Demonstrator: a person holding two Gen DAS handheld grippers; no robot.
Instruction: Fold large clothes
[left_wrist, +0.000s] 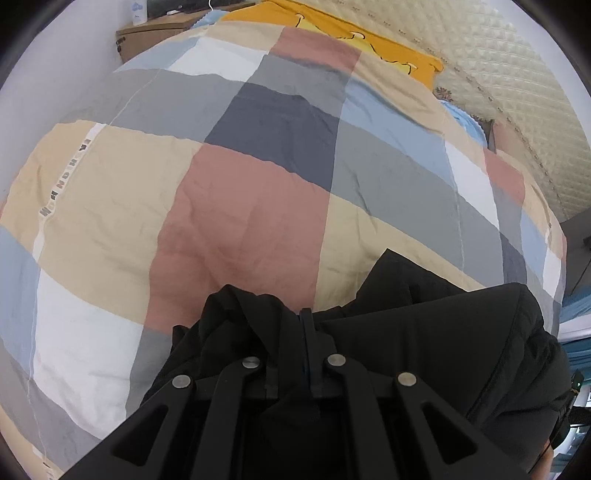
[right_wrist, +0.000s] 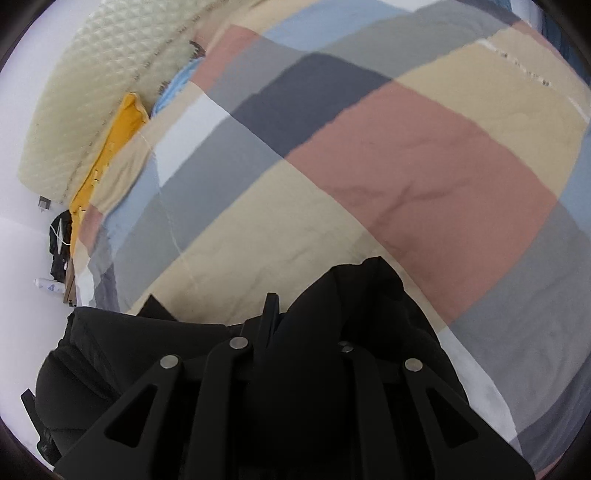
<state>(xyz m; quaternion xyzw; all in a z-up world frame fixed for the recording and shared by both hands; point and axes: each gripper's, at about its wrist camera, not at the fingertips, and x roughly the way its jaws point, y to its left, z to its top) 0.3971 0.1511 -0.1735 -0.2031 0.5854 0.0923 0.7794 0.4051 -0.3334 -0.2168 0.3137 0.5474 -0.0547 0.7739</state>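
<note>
Left wrist: one black garment (left_wrist: 424, 332), one quilt (left_wrist: 240, 206).

the black garment (left_wrist: 424, 332) is showing as matt, smooth cloth. the patchwork quilt (left_wrist: 240, 206) is looking like soft, creased cotton. the left gripper (left_wrist: 304, 325) is appearing as matt black plastic with dull metal rivets; the headboard (left_wrist: 498, 55) is reading quilted, slightly glossy.
</note>
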